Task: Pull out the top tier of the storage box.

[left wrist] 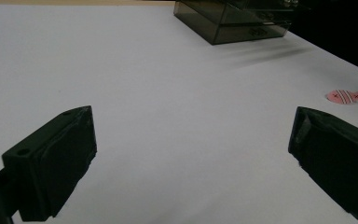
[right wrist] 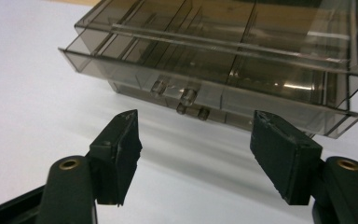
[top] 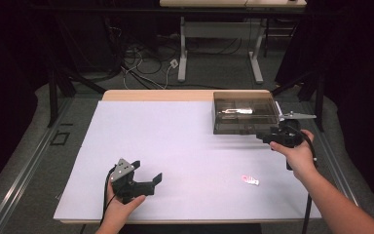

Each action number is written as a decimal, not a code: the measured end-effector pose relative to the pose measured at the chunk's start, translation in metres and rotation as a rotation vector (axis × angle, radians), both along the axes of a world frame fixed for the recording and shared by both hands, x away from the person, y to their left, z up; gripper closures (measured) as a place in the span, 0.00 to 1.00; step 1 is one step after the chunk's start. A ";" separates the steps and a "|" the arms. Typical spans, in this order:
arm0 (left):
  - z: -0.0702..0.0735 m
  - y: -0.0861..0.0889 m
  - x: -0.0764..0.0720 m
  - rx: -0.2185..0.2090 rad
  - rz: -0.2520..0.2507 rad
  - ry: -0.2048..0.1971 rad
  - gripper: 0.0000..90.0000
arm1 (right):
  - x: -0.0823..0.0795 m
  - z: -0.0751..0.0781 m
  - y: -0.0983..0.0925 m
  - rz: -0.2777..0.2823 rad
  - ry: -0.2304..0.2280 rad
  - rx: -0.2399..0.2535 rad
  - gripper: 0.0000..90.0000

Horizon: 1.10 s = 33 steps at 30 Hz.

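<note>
Main risk from here: the knob (right wrist: 188,96) on the top drawer (right wrist: 214,95) is tiny and clear, so my right hand-held gripper (right wrist: 193,140) could slide off it or shove the whole box (top: 245,113) back across the surface (top: 175,146). Right now its jaws are spread, nothing between them, just short of the knob. The box sits at the far right. My left hand-held gripper (left wrist: 191,154) rests wide open and empty, with the little fish (left wrist: 344,96) lying nearby.

Dark room; grey floor (top: 209,68), cables (top: 141,63), white-legged desk (top: 219,29) behind.

Drawer box (right wrist: 223,60) cut off at top — contents unreadable.
</note>
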<state>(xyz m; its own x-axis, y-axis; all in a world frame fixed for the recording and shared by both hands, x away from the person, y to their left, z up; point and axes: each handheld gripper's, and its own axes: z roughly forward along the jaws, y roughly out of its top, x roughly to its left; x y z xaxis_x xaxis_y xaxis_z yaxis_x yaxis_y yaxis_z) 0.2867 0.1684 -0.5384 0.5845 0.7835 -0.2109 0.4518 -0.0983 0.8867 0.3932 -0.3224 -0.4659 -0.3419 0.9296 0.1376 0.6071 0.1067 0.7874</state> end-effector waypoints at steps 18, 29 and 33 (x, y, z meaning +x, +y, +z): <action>0.000 -0.001 0.000 0.000 0.000 0.002 0.01 | 0.011 0.020 -0.014 0.009 0.021 -0.116 0.37; 0.000 -0.001 0.000 -0.004 0.001 0.004 0.01 | 0.018 0.032 -0.010 0.053 0.018 -0.177 0.36; 0.000 -0.001 0.000 0.001 -0.001 0.002 0.01 | 0.021 0.035 -0.007 0.085 0.008 -0.220 0.36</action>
